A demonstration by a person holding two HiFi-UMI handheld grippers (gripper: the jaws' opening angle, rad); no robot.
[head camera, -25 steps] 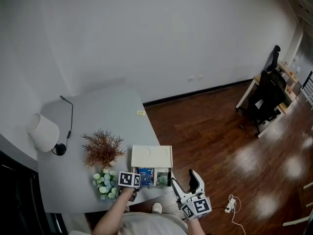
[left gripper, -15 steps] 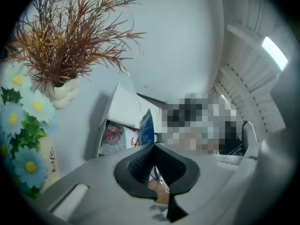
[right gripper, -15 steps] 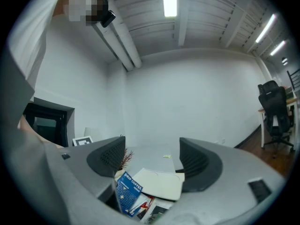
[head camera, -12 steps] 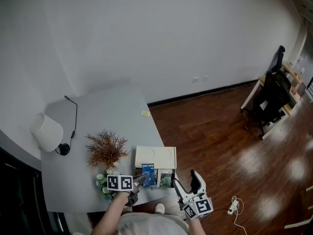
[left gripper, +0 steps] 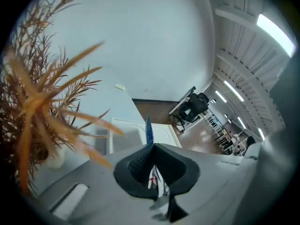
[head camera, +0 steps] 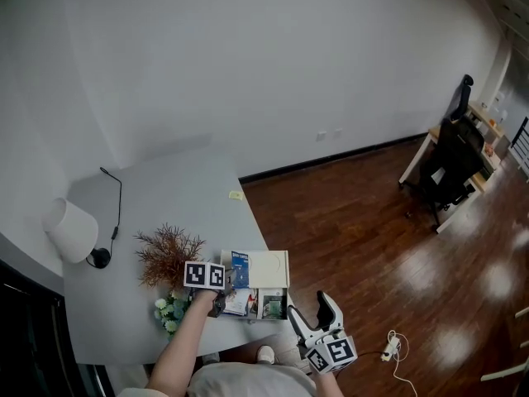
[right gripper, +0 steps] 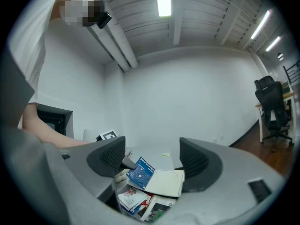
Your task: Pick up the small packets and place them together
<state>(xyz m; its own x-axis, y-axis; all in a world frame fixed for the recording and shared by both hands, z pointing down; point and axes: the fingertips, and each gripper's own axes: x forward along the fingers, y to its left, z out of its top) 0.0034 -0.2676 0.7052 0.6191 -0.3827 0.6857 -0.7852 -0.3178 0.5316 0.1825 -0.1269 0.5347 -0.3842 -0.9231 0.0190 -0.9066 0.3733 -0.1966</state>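
A blue packet hangs above the white box, pinched at its lower edge by my left gripper, which is shut on it. In the left gripper view the packet stands edge-on out of the closed jaws. More small packets lie in the box tray, beside its open lid. My right gripper is open and holds nothing, off the table's near corner. From the right gripper view I see the blue packet, the lid and the packets below.
A dried brown plant and a bunch of pale flowers stand left of the box. A white lamp sits at the table's left, a yellow note further back. Wooden floor, a power strip and a black chair lie to the right.
My left gripper has risen out of the box tray with the blue packet in it, toward the lid. The right gripper has stayed where it was.
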